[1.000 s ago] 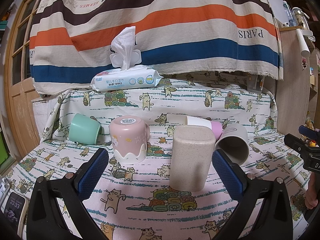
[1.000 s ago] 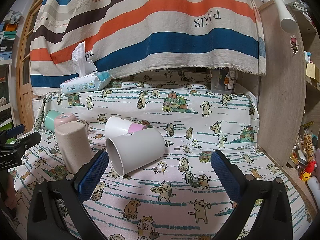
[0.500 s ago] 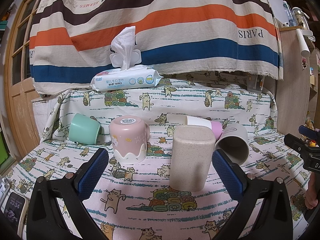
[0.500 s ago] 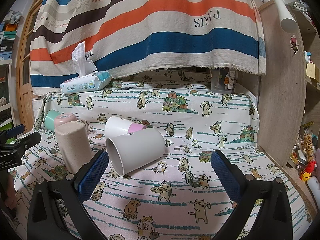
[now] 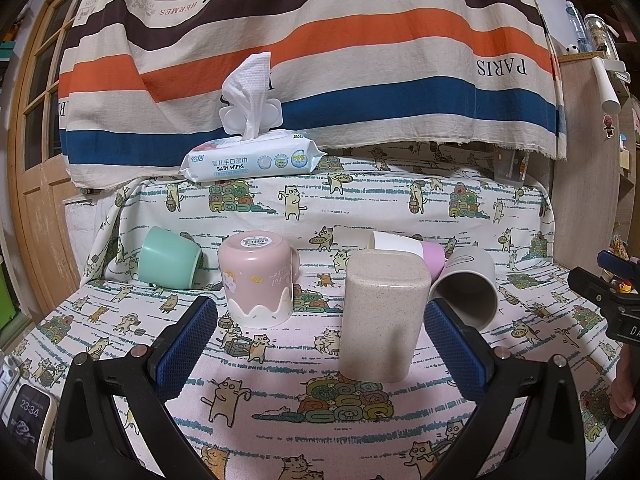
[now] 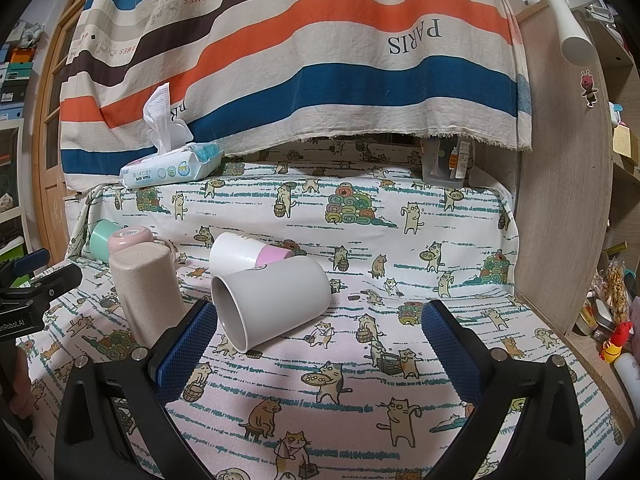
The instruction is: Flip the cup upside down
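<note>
No change from a second ago: both grippers hold station, jaws spread, nothing grasped. Grey cup [image 6: 272,300] lies on its side on the cat-print bench [image 6: 400,380], mouth toward the right gripper [image 6: 318,344], just ahead of its left finger. Left gripper [image 5: 320,340] faces the beige cup [image 5: 382,316], standing inverted beside the pink mug [image 5: 258,278]. White-and-lilac cup [image 6: 248,254] lies behind the grey one; mint cup [image 5: 168,258] tipped far left.

1. This is a home: a cat-print cloth [image 5: 360,208] covers the tabletop.
2. Baby wipes [image 5: 252,160] sit by a striped blanket [image 5: 320,40] (hung up behind).
3. A wooden door [image 5: 36,120] stands at the left.
</note>
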Tool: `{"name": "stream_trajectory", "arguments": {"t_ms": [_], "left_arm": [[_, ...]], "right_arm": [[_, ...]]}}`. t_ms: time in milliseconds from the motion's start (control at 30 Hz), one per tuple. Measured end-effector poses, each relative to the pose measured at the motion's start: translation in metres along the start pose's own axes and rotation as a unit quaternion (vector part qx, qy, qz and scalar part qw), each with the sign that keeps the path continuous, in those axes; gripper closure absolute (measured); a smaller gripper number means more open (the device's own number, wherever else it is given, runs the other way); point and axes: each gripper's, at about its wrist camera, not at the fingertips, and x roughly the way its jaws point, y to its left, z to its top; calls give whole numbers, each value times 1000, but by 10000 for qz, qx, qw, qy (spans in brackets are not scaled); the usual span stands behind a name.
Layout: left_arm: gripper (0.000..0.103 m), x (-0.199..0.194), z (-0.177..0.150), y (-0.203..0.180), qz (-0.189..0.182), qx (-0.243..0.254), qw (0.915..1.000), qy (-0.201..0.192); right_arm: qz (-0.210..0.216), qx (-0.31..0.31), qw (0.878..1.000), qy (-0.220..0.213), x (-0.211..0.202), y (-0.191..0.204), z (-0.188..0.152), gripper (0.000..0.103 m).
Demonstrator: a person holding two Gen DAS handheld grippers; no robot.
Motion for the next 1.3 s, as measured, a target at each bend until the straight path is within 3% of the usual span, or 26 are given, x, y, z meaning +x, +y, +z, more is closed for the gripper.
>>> {"name": "stream_trajectory", "arguments": {"t_ms": [1300], "left_arm": [[0,1,-2,0,-54,17,10000,-14]], "right_arm": [[41,-29,10000,42,1,0,1,0]]}}
